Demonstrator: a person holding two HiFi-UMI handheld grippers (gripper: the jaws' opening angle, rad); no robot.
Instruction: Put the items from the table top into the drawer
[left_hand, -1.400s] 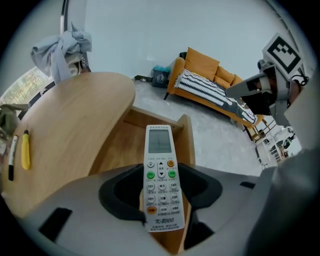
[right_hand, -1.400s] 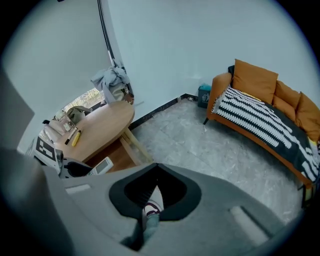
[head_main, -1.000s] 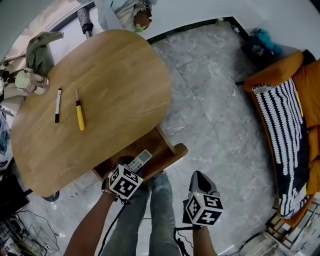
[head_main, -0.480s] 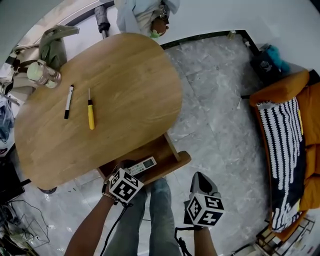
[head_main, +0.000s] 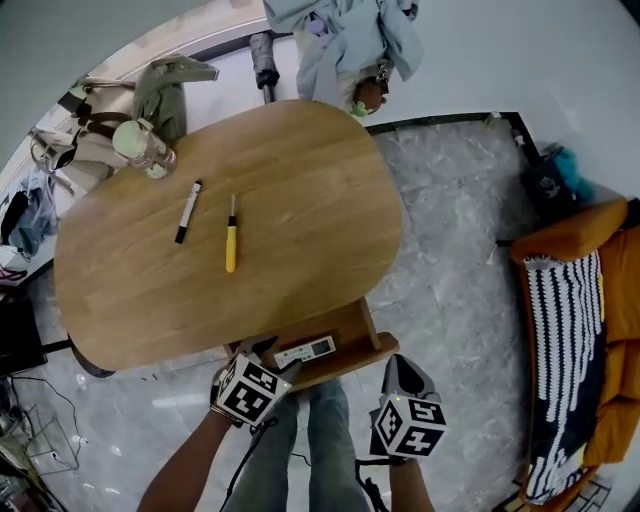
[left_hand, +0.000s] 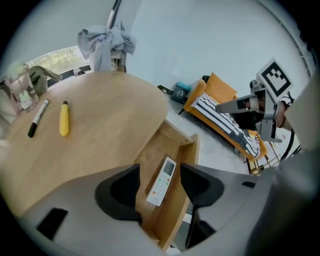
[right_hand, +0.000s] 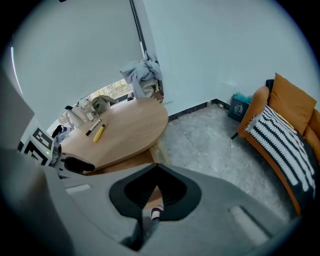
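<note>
The slim black marker pen and the yellow-handled tool lie side by side toward the left of the oval wooden desk, well apart from both claws. Both look round enough to roll away if a jaw nudges rather than pinches them. The open wooden drawer juts toward the person's legs and could get knocked. The white remote control already lies inside it. The left claw hangs released above the remote, tilted steeply down. The right claw is clenched on nothing and points down over the grey marble floor.
</note>
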